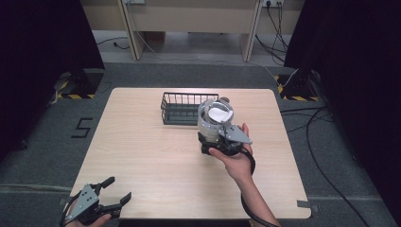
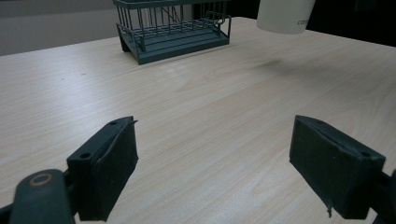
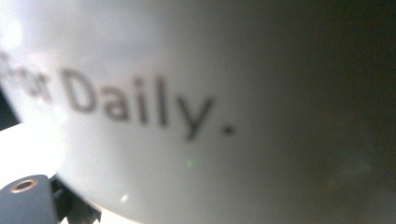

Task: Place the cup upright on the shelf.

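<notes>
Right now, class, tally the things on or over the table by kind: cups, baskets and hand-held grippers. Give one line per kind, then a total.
White cup, held up by the right gripper: 1
Dark wire basket, standing on the table: 1
Grippers, left gripper with jaws open and right gripper: 2
Total: 4

Cup [image 1: 215, 116]: white, paper-like, wide open mouth up, tilted a little; pale inside. Held up off the table [image 1: 142, 156] in the right gripper [image 1: 221, 137], right of centre.
Cup lettering: dark print on the wall, reads "Daily." in the right gripper view [image 3: 196, 112]; blurred, very close to the camera.
Cup from left gripper view: lower part visible at top edge [image 2: 285, 16], clear of the tabletop, shadow beneath.
Basket [image 1: 182, 109]: dark green-grey wire rack, rectangular, upright, slatted floor, on the table's far middle.
Cup vs basket: cup at the basket's right end, overlapping it from above; contact cannot be told.
</notes>
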